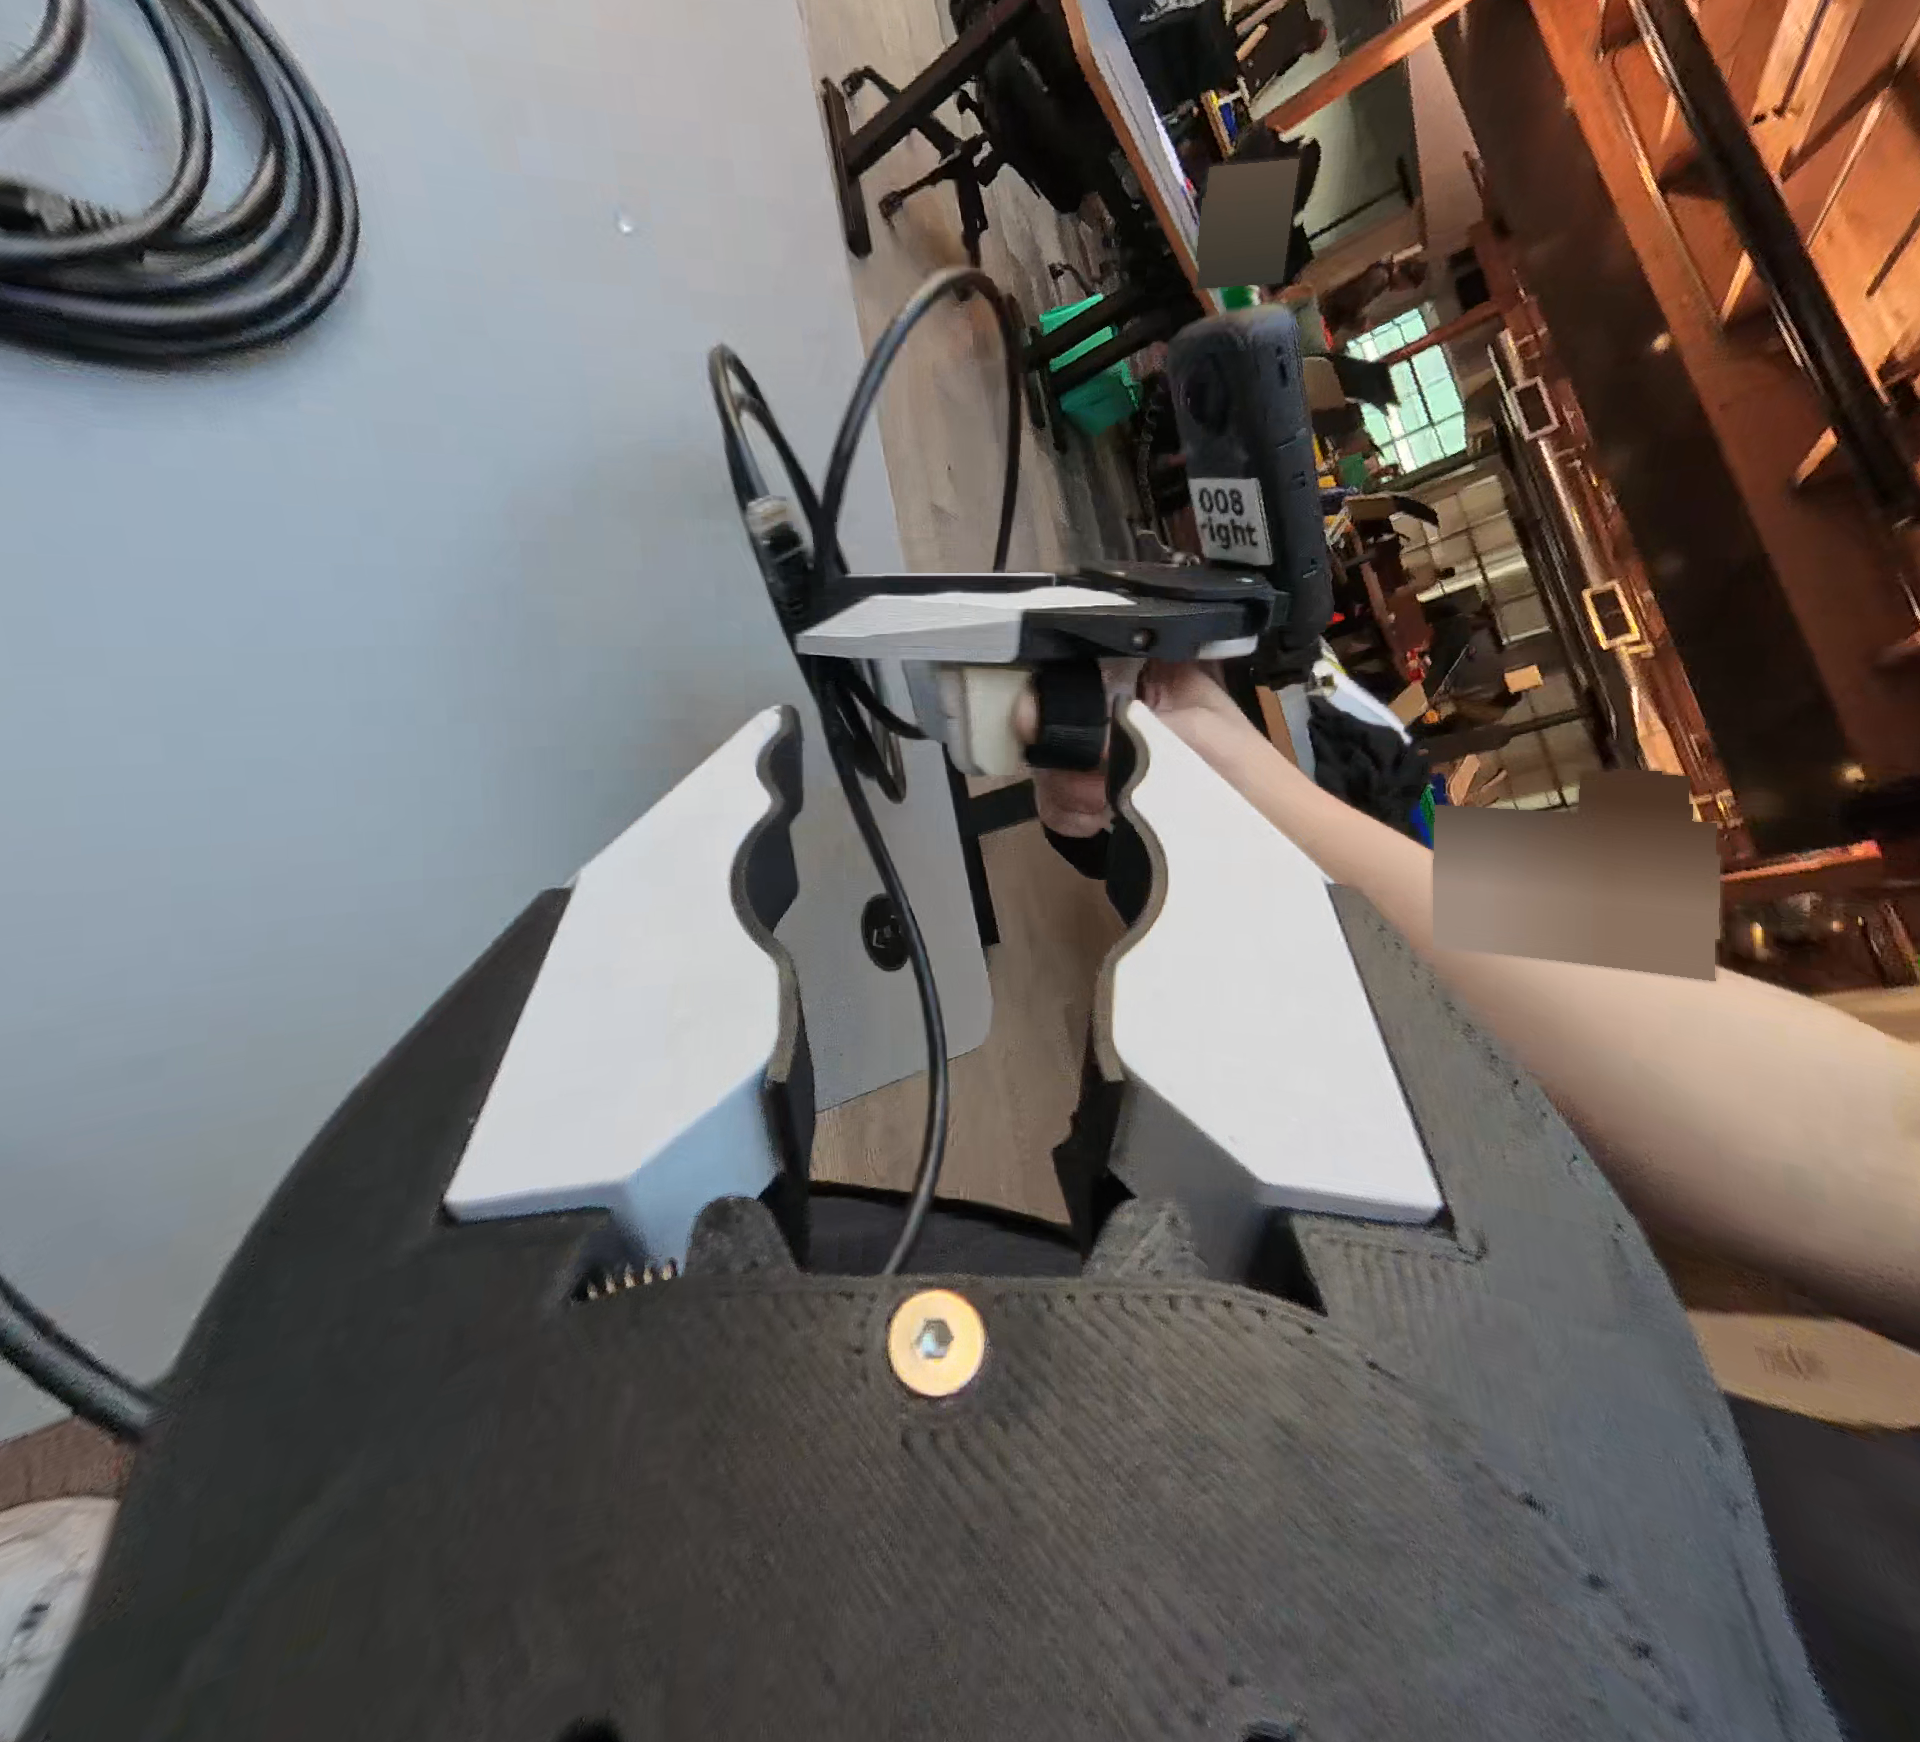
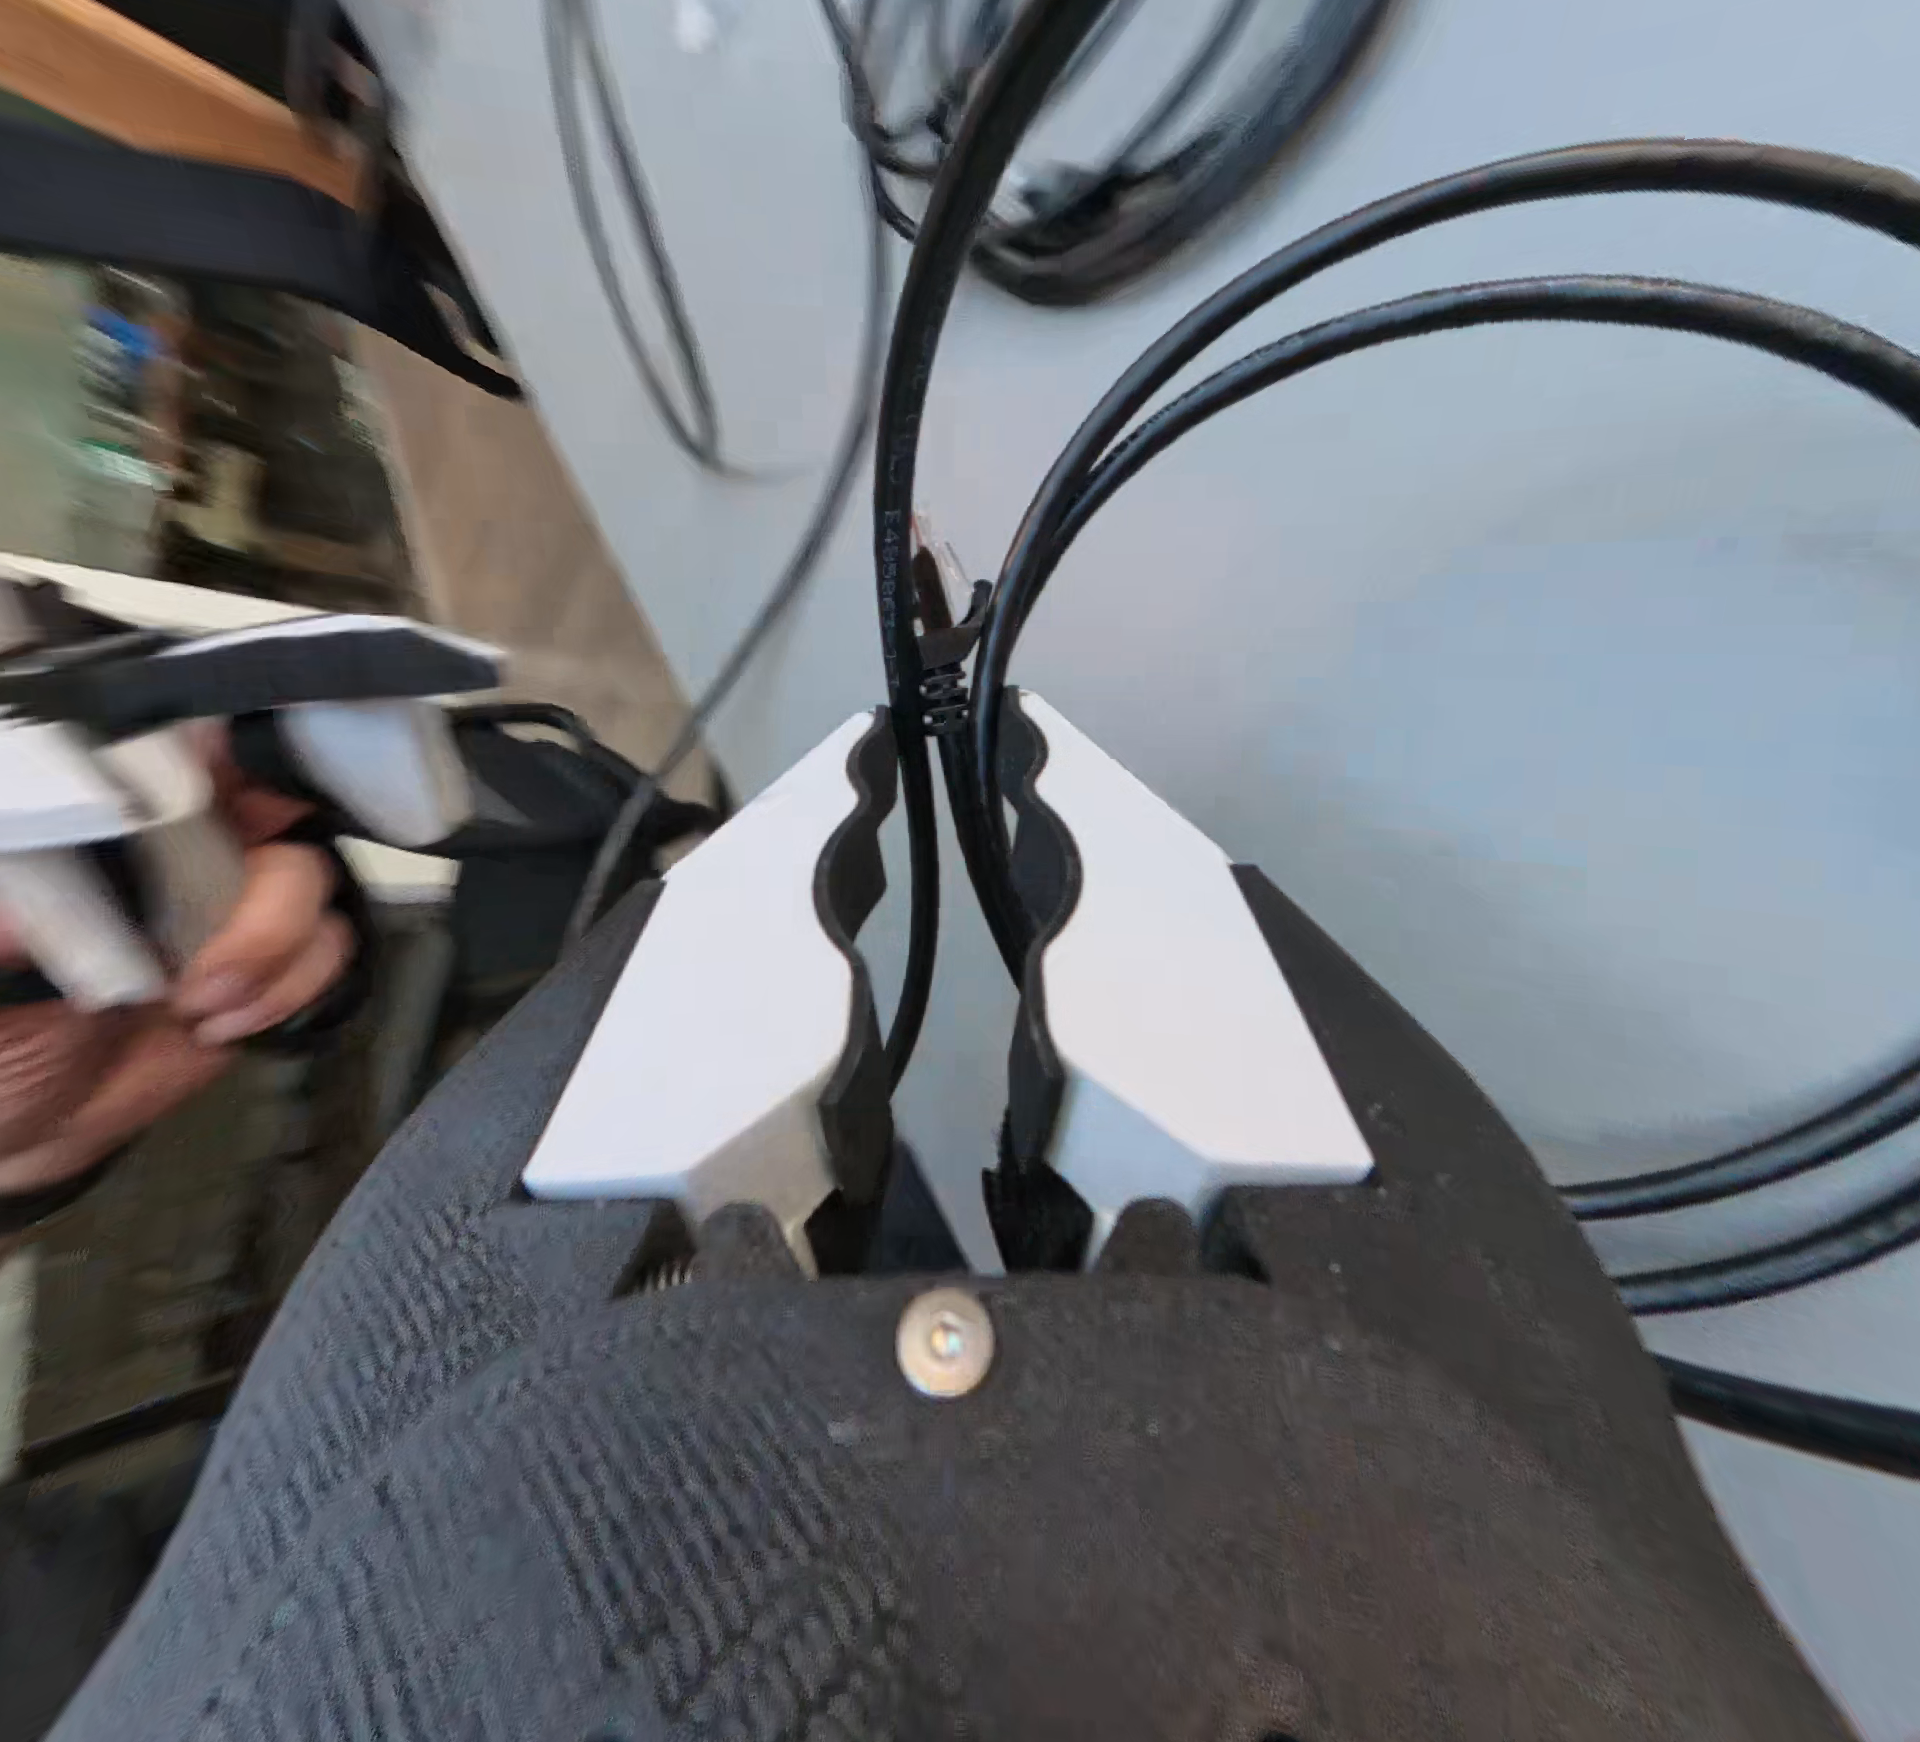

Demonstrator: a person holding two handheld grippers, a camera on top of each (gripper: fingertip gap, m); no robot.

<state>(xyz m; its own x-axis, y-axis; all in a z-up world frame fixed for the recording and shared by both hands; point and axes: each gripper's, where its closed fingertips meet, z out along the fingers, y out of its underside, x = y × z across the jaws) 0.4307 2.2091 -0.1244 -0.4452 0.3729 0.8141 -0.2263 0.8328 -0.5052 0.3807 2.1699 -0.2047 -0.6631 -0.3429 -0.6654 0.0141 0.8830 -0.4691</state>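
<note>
My right gripper (image 2: 948, 710) is shut on several strands of a thin black cable (image 2: 902, 487) just behind its clear network plug (image 2: 940, 570), which sticks out past the fingertips. Loops of the cable (image 2: 1351, 321) curve off to the right above the white table (image 2: 1455, 705). In the left wrist view the right gripper (image 1: 935, 638) holds the plug (image 1: 774, 539) above the table edge. My left gripper (image 1: 956, 726) is open just below it, and a strand of the cable (image 1: 920, 965) hangs across the gap between its fingers, not gripped. It also shows blurred at the left of the right wrist view (image 2: 312, 664).
A coil of thicker black cable (image 1: 291, 165) lies on the white table (image 1: 416, 549), also visible in the right wrist view (image 2: 1091, 238). A person's bare forearm (image 1: 1558, 1017) reaches in from the right. Beyond the table edge are wooden floor, another desk (image 1: 1101, 30), chairs and wooden shelving.
</note>
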